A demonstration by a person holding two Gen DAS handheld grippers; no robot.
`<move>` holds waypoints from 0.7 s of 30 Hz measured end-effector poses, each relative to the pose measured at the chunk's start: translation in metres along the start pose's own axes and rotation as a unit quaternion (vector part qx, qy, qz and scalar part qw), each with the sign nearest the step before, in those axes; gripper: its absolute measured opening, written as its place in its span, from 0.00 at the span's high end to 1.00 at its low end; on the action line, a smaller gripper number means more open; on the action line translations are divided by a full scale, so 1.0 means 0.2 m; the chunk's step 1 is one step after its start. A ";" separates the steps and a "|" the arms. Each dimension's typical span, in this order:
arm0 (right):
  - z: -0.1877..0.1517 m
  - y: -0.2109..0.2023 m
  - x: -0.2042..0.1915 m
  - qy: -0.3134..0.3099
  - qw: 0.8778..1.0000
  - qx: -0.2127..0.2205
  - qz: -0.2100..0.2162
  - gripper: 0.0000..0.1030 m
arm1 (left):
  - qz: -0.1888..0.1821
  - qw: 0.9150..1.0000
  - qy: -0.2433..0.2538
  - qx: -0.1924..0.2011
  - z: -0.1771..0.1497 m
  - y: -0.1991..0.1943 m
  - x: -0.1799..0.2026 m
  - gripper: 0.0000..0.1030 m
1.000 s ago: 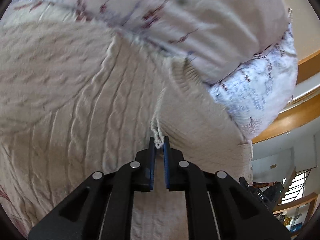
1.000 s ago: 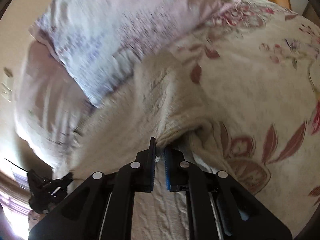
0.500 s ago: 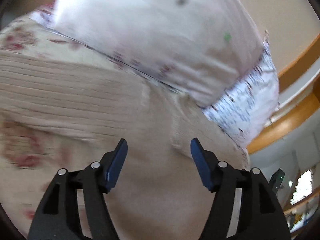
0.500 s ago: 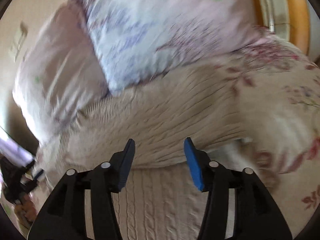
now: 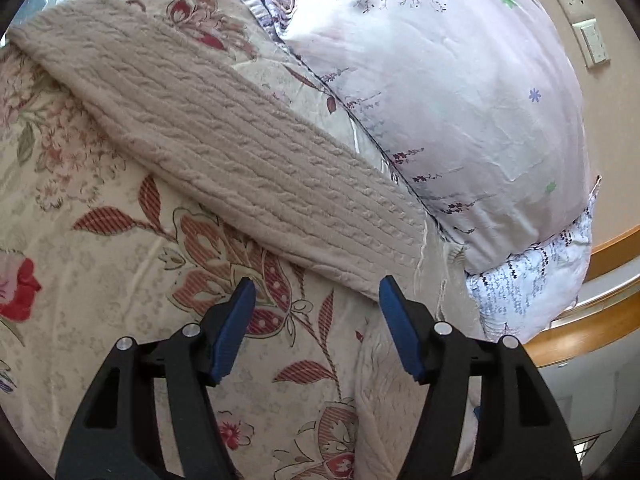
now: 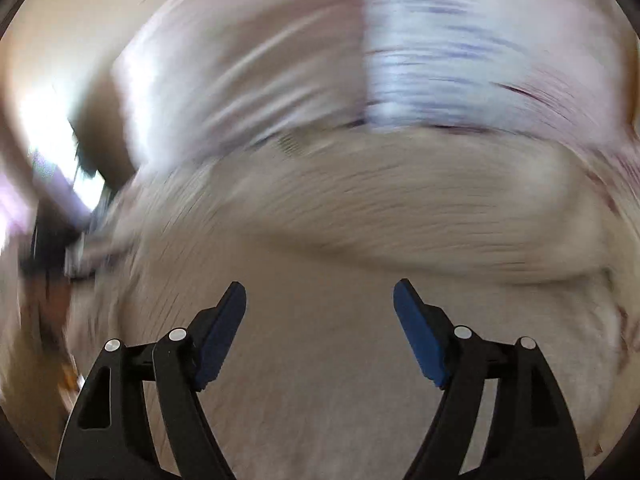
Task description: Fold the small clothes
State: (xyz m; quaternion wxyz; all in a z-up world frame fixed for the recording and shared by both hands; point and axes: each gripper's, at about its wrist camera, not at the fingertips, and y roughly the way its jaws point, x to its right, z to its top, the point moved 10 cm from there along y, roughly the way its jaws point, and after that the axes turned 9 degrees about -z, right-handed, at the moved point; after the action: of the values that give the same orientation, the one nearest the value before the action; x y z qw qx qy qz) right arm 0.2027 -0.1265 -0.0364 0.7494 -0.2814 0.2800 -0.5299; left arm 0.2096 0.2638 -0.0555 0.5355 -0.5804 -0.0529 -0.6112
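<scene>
Both the left tongs (image 5: 317, 322) and the right tongs (image 6: 320, 322) gape wide, holding nothing; the folded cream sweater (image 5: 240, 168) lies just ahead of the left tongs on the floral bed (image 5: 100, 272).

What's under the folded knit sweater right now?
The knit sweater lies on the floral bedspread, its far edge against the pink pillow. Anything beneath it is covered.

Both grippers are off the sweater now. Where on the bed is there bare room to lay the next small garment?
Bare floral bedspread lies open left of the left gripper, bordered above by the folded knit sweater. Right is crowded: the sweater butts the pink pillow, with the white printed pillow below. The right gripper view is too blurred to judge.
</scene>
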 end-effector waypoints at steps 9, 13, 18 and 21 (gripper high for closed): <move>-0.30 -0.01 -0.73 -0.294 0.955 0.033 -0.003 0.25 | 0.016 1.000 -0.004 -0.001 0.02 -0.03 -0.04 0.38; -0.39 -0.08 -0.96 -0.305 0.948 0.020 0.091 0.25 | 0.010 1.000 -0.013 0.000 0.03 -0.03 -0.07 0.37; -0.44 -0.15 -1.08 -0.285 0.944 0.013 0.163 0.25 | -0.009 0.998 -0.049 0.024 0.11 -0.04 -0.12 0.38; -0.39 -0.15 -0.99 -0.248 0.956 0.013 0.153 0.25 | -0.019 0.996 -0.074 0.044 0.16 -0.05 -0.16 0.42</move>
State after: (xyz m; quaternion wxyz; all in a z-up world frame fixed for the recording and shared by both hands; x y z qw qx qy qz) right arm 0.0717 0.0430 -0.0442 0.8712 -0.3482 0.1180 -0.3254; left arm 0.2154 0.3076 -0.0641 0.5437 -0.5991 -0.1303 -0.5731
